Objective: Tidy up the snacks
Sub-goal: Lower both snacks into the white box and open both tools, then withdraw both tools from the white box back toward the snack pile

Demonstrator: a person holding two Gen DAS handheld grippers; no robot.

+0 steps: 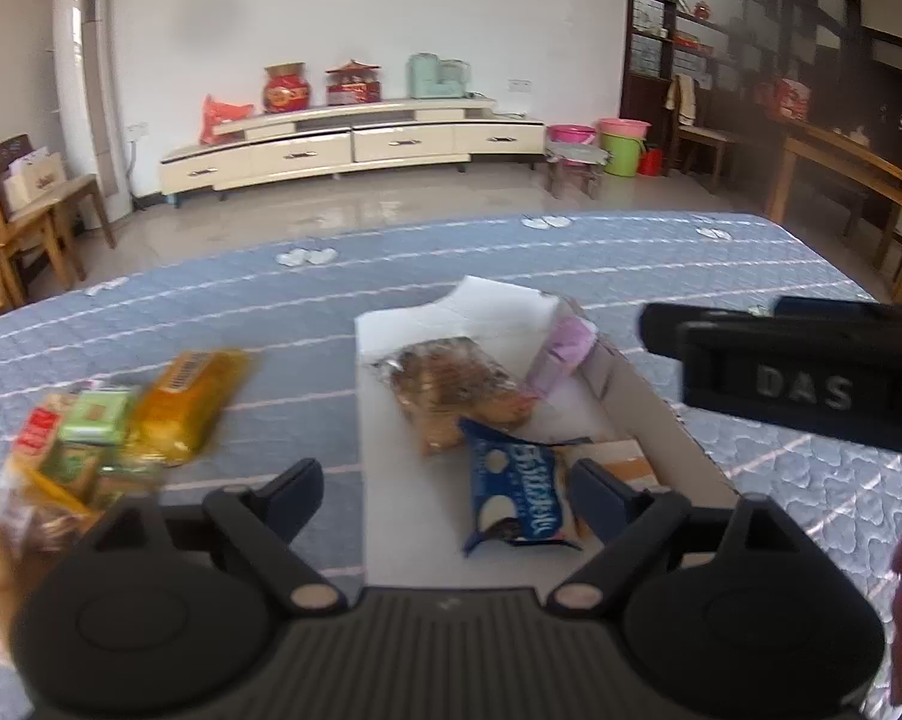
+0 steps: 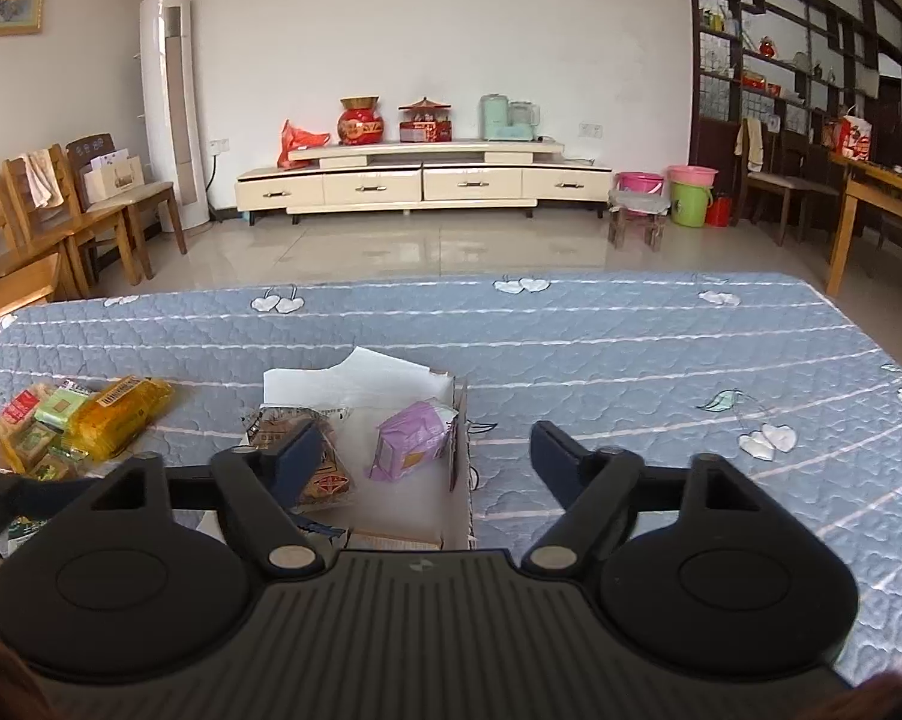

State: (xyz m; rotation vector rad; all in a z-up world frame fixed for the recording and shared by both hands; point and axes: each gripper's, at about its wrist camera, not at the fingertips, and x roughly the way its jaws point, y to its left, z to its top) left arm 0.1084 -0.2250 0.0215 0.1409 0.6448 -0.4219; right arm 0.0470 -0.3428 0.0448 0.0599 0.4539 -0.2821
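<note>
A shallow white cardboard box (image 1: 384, 480) lies on the blue quilted bed. In it are a brown snack packet (image 1: 451, 390), a purple packet (image 1: 562, 348) against the right wall and a blue-and-white packet (image 1: 517, 498). My left gripper (image 1: 447, 498) stands open over the box's near end; the blue packet lies between its fingers, untouched. My right gripper (image 2: 429, 462) is open wide above the box's right wall (image 2: 460, 450), with the purple packet (image 2: 411, 441) lying loose below it. Its left finger hides part of the brown packet (image 2: 330, 483).
A pile of loose snacks (image 1: 84, 438) with a yellow packet (image 1: 192, 402) lies left of the box, also seen as the pile (image 2: 36, 432) in the right wrist view. The right gripper's black body (image 1: 811, 378) hangs over the box's right side. Bare quilt (image 2: 661, 372) stretches right.
</note>
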